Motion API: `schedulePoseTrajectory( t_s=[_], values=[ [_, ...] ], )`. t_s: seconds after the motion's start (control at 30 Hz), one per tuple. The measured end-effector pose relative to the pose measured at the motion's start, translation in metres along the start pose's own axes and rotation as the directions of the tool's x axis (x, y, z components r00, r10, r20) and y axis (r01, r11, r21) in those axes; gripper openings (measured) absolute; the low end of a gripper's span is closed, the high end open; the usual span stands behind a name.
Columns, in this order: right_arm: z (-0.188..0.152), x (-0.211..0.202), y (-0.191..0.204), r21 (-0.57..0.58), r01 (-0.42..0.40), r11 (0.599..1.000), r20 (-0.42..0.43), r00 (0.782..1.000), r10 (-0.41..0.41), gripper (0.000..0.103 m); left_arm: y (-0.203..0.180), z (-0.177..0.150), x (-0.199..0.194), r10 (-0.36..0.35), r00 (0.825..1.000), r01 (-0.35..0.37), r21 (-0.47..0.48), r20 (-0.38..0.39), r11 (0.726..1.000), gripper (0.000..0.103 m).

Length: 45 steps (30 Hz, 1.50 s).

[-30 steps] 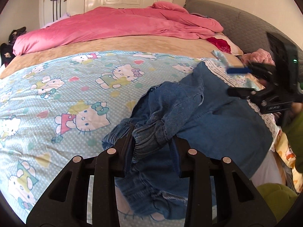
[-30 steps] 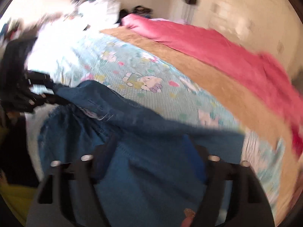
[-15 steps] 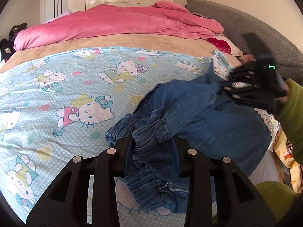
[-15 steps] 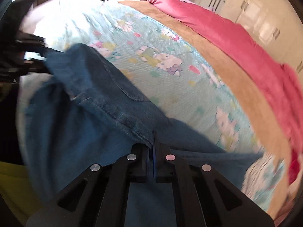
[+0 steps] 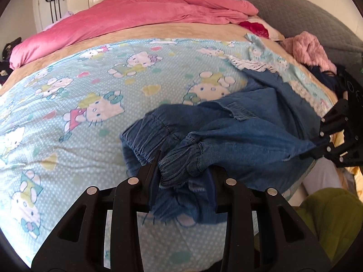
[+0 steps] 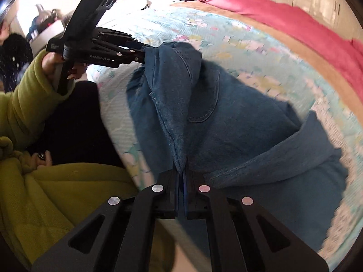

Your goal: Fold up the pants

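Note:
Blue denim pants (image 5: pixel 249 122) lie bunched on the cartoon-print bedspread near the bed's front right corner. My left gripper (image 5: pixel 185 170) is shut on a gathered elastic cuff of the pants (image 5: pixel 179 161), with loose denim hanging below it. At the right edge of the left wrist view my right gripper (image 5: pixel 317 147) pinches the far end of the fabric. In the right wrist view the right gripper (image 6: pixel 181 172) is shut on a thin denim fold (image 6: pixel 177 136). The left gripper (image 6: pixel 145 55) grips the pants (image 6: pixel 226 124) at upper left, with cloth stretched between the two.
A pink duvet (image 5: pixel 136 15) is piled along the bed's far side, and a fluffy pink item (image 5: pixel 310 49) lies at the grey headboard (image 5: pixel 295 11). A person's olive-green sleeve (image 6: pixel 29 99) and dark lap sit by the bed edge. The bedspread (image 5: pixel 68 104) spreads to the left.
My right gripper went from wide over the denim to shut on a fold, then drew toward the bed edge. The pants stretched out between the grippers, and the left gripper sank slightly, keeping its cuff.

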State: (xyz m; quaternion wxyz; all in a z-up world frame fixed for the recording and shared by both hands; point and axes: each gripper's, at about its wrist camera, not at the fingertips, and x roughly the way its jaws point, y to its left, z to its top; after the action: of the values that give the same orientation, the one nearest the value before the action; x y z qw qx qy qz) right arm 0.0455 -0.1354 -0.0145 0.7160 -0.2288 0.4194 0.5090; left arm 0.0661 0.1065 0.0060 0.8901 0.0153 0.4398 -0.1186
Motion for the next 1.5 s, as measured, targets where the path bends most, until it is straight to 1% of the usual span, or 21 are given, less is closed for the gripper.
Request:
schedulePoseTrajectory(
  t_s=[0.13, 0.23, 0.33, 0.4, 0.53, 0.6, 0.63, 0.7, 0.77, 0.87, 1.03, 1.07, 1.13, 1.2, 1.27, 1.3, 1.33, 1.37, 1.4, 1.43, 1.5],
  values=[
    [-0.005, 0.002, 0.014, 0.0, -0.046, 0.999, 0.019, 0.999, 0.046, 0.002, 0.005, -0.01, -0.008, 0.005, 1.0, -0.005, -0.026, -0.003, 1.0, 0.028],
    [-0.004, 0.017, 0.014, 0.016, -0.051, 0.999, -0.001, 0.999, 0.051, 0.002, 0.01, -0.014, -0.007, -0.002, 1.0, 0.001, -0.061, -0.011, 0.998, 0.029],
    [-0.002, 0.024, 0.015, 0.022, -0.049, 0.999, -0.005, 0.999, 0.049, 0.003, 0.011, -0.016, -0.006, 0.008, 1.0, -0.01, -0.07, -0.023, 0.998, 0.03],
    [-0.001, 0.026, 0.014, 0.037, -0.058, 0.998, -0.006, 0.998, 0.058, 0.005, 0.012, -0.016, -0.006, 0.013, 1.0, -0.015, -0.077, -0.027, 0.997, 0.036],
    [-0.004, 0.024, 0.013, 0.038, -0.058, 0.998, 0.0, 0.998, 0.058, 0.008, 0.017, -0.018, -0.009, 0.022, 0.999, -0.026, -0.098, -0.035, 0.995, 0.041],
    [-0.005, 0.025, 0.012, 0.043, -0.061, 0.997, 0.002, 0.998, 0.061, 0.008, 0.018, -0.018, -0.016, 0.032, 0.999, -0.034, -0.104, -0.023, 0.994, 0.05],
    [-0.006, 0.027, 0.01, 0.044, -0.06, 0.997, 0.002, 0.998, 0.06, 0.009, 0.019, -0.018, -0.019, 0.034, 0.999, -0.036, -0.108, -0.016, 0.994, 0.052],
    [-0.007, 0.029, 0.01, 0.047, -0.065, 0.997, -0.001, 0.998, 0.065, 0.013, 0.022, -0.017, -0.025, 0.029, 1.0, -0.029, -0.122, -0.002, 0.992, 0.06],
    [-0.008, 0.029, 0.011, 0.041, -0.069, 0.997, 0.001, 0.998, 0.069, 0.017, 0.026, -0.016, -0.029, 0.031, 1.0, -0.03, -0.136, 0.001, 0.99, 0.062],
    [-0.007, 0.026, 0.011, 0.03, -0.075, 0.997, 0.01, 0.997, 0.075, 0.02, 0.028, -0.013, -0.037, 0.031, 0.999, -0.029, -0.15, 0.011, 0.988, 0.062],
    [-0.009, 0.014, 0.005, 0.047, -0.068, 0.997, 0.042, 0.997, 0.066, 0.022, 0.026, -0.005, -0.059, 0.056, 0.997, -0.05, -0.122, 0.049, 0.991, 0.063],
    [-0.01, 0.013, 0.004, 0.053, -0.065, 0.997, 0.042, 0.997, 0.063, 0.026, 0.024, -0.005, -0.06, 0.06, 0.997, -0.054, -0.112, 0.05, 0.992, 0.064],
    [-0.013, 0.012, 0.002, 0.063, -0.054, 0.997, 0.035, 0.998, 0.052, 0.034, 0.025, -0.006, -0.055, 0.063, 0.998, -0.06, -0.097, 0.032, 0.993, 0.066],
    [-0.015, 0.013, -0.002, 0.067, -0.044, 0.997, 0.015, 0.999, 0.043, 0.035, 0.029, -0.01, -0.041, 0.05, 0.999, -0.051, -0.098, -0.017, 0.994, 0.066],
    [-0.011, 0.004, -0.003, 0.072, -0.04, 0.997, 0.04, 0.999, 0.037, 0.035, 0.034, -0.019, -0.026, 0.038, 0.997, -0.046, -0.11, -0.071, 0.993, 0.066],
    [-0.009, -0.003, -0.005, 0.083, -0.044, 0.996, 0.064, 0.997, 0.038, 0.036, 0.037, -0.024, -0.021, 0.04, 0.995, -0.051, -0.114, -0.094, 0.992, 0.066],
    [-0.006, -0.013, -0.009, 0.1, -0.05, 0.994, 0.107, 0.993, 0.039, 0.038, 0.039, -0.029, -0.017, 0.048, 0.992, -0.061, -0.109, -0.113, 0.992, 0.066],
    [-0.005, -0.017, -0.012, 0.11, -0.049, 0.993, 0.133, 0.99, 0.034, 0.041, 0.041, -0.032, -0.017, 0.051, 0.992, -0.064, -0.107, -0.117, 0.992, 0.066],
    [-0.001, -0.022, -0.015, 0.122, -0.036, 0.992, 0.164, 0.986, 0.016, 0.042, 0.043, -0.034, -0.018, 0.056, 0.991, -0.069, -0.109, -0.119, 0.992, 0.066],
    [0.002, -0.023, -0.017, 0.133, -0.025, 0.991, 0.176, 0.984, 0.001, 0.042, 0.047, -0.035, -0.022, 0.066, 0.991, -0.079, -0.114, -0.115, 0.99, 0.066],
    [0.009, -0.015, -0.025, 0.178, 0.016, 0.984, 0.164, 0.985, -0.045, 0.042, 0.052, -0.036, -0.03, 0.082, 0.992, -0.094, -0.128, -0.098, 0.987, 0.066]
  ],
)
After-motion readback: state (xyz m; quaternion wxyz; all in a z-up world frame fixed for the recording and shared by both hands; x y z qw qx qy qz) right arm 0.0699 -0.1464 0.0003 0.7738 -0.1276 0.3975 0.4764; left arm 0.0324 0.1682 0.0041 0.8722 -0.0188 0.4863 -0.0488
